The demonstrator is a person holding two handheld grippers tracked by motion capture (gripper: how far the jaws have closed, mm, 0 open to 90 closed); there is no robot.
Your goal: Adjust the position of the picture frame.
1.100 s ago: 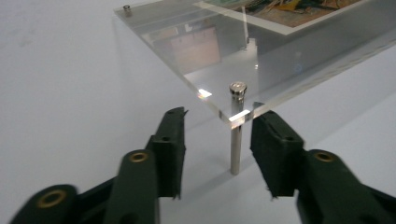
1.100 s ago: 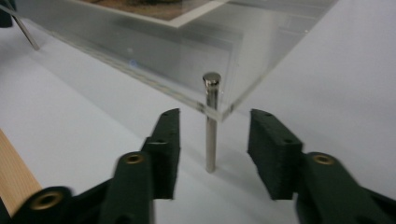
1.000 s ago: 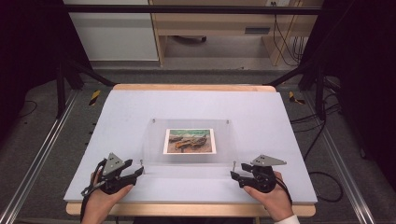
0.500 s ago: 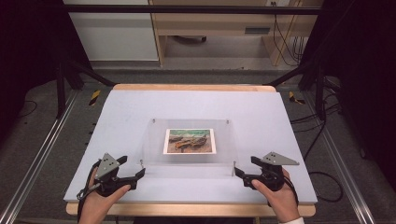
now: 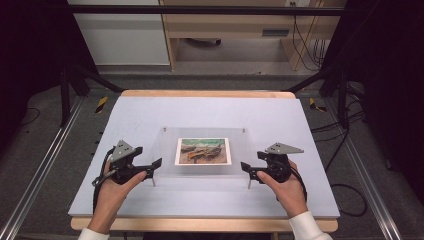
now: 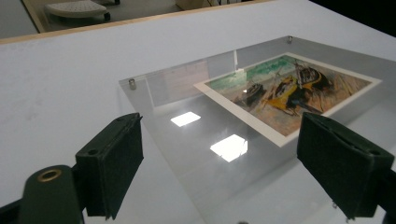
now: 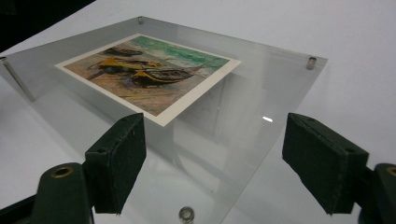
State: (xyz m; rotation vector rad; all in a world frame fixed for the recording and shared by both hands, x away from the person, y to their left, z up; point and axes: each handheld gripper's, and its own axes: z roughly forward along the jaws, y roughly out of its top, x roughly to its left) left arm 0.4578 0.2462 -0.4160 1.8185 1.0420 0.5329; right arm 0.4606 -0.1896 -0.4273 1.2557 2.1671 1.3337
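One clear acrylic frame [image 5: 202, 152] is sitting near the middle of the white table [image 5: 150, 112], standing on short metal posts at its corners, and a printed picture of boats [image 5: 203, 151] is lying flat inside it, slightly toward the frame's 12 o'clock side. At the frame's 8 o'clock corner the left gripper [image 5: 152, 167] is hovering just beside the pane, held in the person's left hand [image 5: 112, 192]; in the left gripper view its jaws are standing wide apart, gripping nothing, with the near edge of the frame [image 6: 224, 135] showing between them. At the frame's 4 o'clock corner the right gripper [image 5: 246, 170] is pointing inward in the right hand [image 5: 285, 190], and in the right gripper view its jaws are likewise spread wide and empty, with a corner post [image 7: 186, 214] of the frame [image 7: 243, 98] sitting low between them. Whether either gripper is touching the pane cannot be told. Beyond the table's 12 o'clock edge a wooden desk [image 5: 230, 25] is standing, and cables [image 5: 345, 150] are trailing over the grey floor at 3 o'clock.
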